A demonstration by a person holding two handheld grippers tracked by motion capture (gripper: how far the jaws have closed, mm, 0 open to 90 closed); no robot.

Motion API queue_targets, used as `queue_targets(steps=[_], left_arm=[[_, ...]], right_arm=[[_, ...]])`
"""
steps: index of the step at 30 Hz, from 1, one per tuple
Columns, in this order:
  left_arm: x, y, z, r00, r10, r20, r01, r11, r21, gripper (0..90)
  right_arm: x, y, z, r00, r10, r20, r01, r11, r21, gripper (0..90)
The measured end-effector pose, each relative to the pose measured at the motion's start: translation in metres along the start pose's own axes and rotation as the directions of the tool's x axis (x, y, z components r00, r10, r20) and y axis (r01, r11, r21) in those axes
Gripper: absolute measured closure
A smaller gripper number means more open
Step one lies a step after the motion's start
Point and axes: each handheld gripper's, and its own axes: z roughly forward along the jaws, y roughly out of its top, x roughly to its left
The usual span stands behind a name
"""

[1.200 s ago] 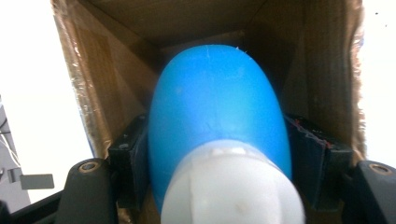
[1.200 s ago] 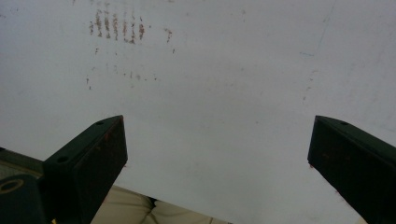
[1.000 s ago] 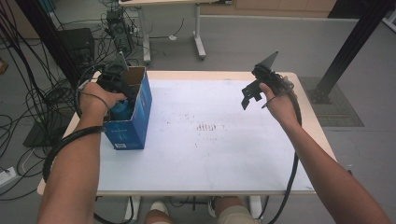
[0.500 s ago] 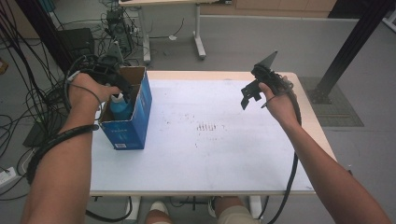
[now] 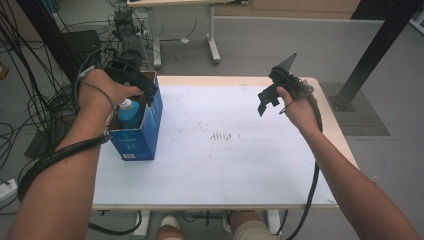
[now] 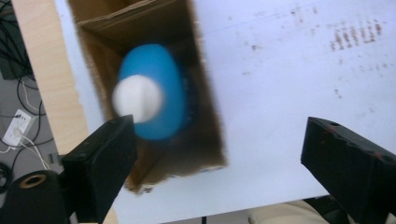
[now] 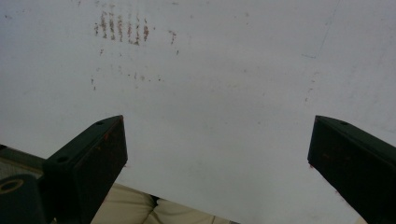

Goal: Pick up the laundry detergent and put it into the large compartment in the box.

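So the left gripper (image 5: 145, 90) is up over the open top of the blue cardboard box (image 5: 137, 135) at the left edge of the table (image 5: 225, 170), jaws spread wide with nothing between them. They've just been opening, and the blue bottle (image 5: 129, 114) with its white cap (image 5: 127, 104) stands inside the box, free of the pads. The left gripper view looks straight down into the box: bottle (image 6: 154, 93) a bit blurred, white cap (image 6: 138, 99) facing the camera, brown cardboard walls (image 6: 205, 107) all round it, which you can't make out from above. That view also catches the faint reddish smudge marks (image 6: 355, 32) on the white tabletop.

The right gripper (image 5: 265, 102) hangs in the air over the far right part of the table, well apart from the box, jaws wide and empty too. Its own view gives bare white table (image 7: 224, 84) between the jaws, plus the same smudges (image 7: 122, 25) and a bit of the person's knees (image 7: 140, 207) below the table edge.

Compared with a second ago: the left hand was down in the box around the bottle, now it has lifted clear and let go. The right hand hasn't budged
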Motion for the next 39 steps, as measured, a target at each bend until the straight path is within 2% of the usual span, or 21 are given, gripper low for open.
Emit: queue_targets(steps=[8, 10, 14, 21, 30, 39], left_arm=[[-0.040, 0.010, -0.003, 0.9979, 0.061, 0.022, -0.061, 0.9980, 0.014, 6.4], [-0.052, 0.012, -0.004, 0.9960, 0.083, 0.032, -0.083, 0.9965, 0.010, 6.1], [-0.067, 0.015, -0.005, 0.9924, 0.111, 0.053, -0.112, 0.9936, 0.014, 4.1], [-0.093, 0.015, -0.006, 0.9844, 0.164, 0.065, -0.165, 0.9863, 0.009, 2.7], [-0.115, 0.017, -0.006, 0.9731, 0.215, 0.081, -0.217, 0.9762, 0.008, 1.2], [-0.120, 0.020, -0.005, 0.9680, 0.231, 0.097, -0.233, 0.9724, 0.008, 0.6]], right_arm=[[-0.002, 0.005, 0.003, 0.9999, 0.015, 0.000, -0.015, 1.000, 0.009, 4.5], [-0.004, 0.006, 0.004, 0.9998, 0.022, -0.002, -0.022, 1.000, 0.010, 4.5], [-0.006, 0.008, 0.003, 0.9995, 0.030, 0.000, -0.030, 0.999, 0.012, 4.5], [-0.007, 0.010, 0.001, 0.9989, 0.047, 0.006, -0.047, 0.999, 0.009, 4.5], [-0.005, 0.012, 0.000, 0.9983, 0.056, 0.014, -0.056, 0.998, 0.011, 4.5], [-0.004, 0.014, 0.001, 0.9983, 0.055, 0.020, -0.055, 0.998, 0.016, 4.5]])
